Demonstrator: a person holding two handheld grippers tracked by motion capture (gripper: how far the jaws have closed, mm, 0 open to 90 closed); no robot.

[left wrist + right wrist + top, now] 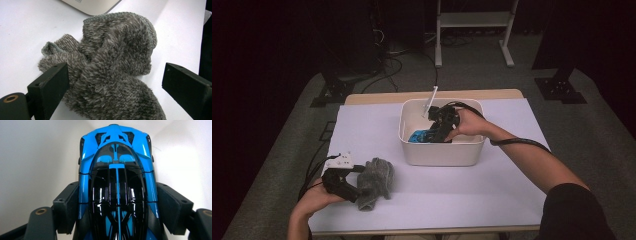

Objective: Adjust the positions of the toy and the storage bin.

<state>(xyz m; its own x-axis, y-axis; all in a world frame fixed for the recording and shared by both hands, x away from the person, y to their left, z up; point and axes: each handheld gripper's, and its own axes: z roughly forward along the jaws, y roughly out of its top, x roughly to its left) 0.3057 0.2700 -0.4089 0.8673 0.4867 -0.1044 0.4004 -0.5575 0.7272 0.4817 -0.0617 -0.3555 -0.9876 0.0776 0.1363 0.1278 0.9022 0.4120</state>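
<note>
Blue toy car [116, 187] clamped lengthwise between right gripper [439, 131] jaws, inside white tub [442, 152], grey fuzzy sock [110, 72] on table between wide-open left gripper [349, 184] jaws, left jaw touching it.

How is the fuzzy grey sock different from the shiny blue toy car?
The grey sock is soft, fluffy and crumpled; the blue toy car is hard, glossy and smooth. The sock lies on the white table, while the car is inside the white bin. The left claw stands open around the sock; the right claw is shut on the car's sides. Both have a claw on either side.
</note>
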